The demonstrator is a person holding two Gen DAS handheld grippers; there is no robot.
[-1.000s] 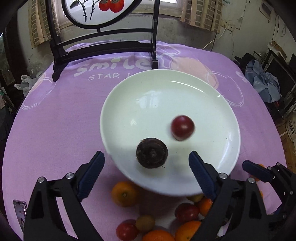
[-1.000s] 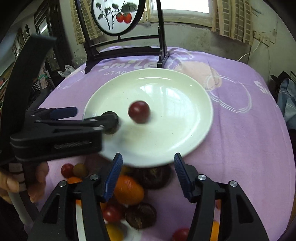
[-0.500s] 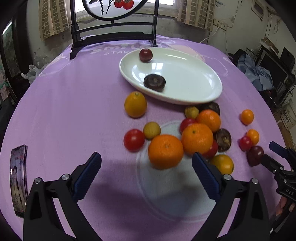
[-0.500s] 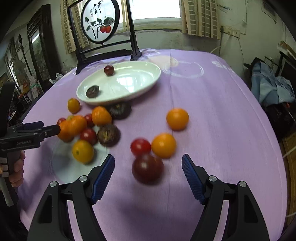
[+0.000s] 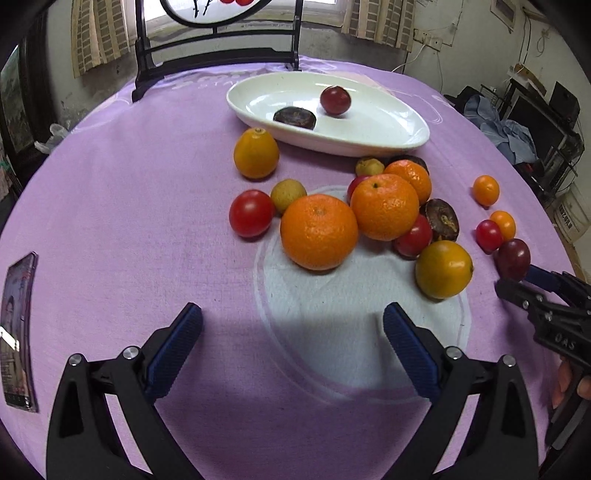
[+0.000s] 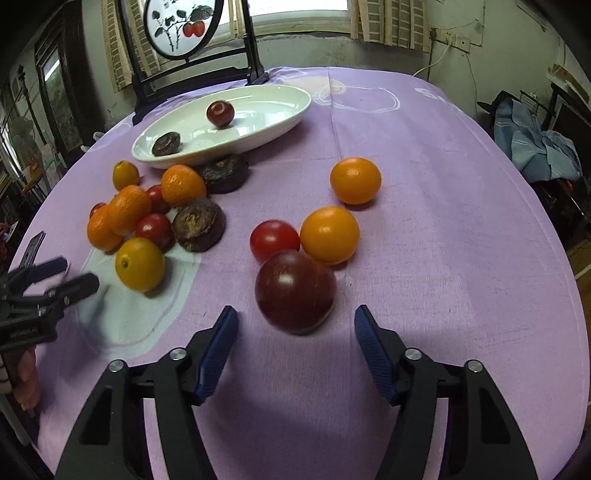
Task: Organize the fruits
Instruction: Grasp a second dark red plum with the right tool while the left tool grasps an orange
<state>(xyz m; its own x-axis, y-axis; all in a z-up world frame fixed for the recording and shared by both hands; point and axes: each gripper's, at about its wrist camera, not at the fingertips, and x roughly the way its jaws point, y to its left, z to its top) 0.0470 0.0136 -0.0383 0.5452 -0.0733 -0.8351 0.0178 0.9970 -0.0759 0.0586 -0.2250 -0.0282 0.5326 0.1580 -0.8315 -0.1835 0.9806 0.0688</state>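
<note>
Pickup under way: my right gripper (image 6: 293, 345), jaws spread, frames a dark plum (image 6: 295, 291), probably plate-bound (image 6: 295, 114); next, close. Left gripper (image 5: 291, 343) gapes empty.

Home: curtained window (image 6: 295, 14), tablecloth (image 6: 424, 184)

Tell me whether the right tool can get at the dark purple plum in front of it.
Probably yes: the right tool is open and the dark purple plum lies just ahead of its gap, with nothing between; the red tomato sits behind it.
</note>
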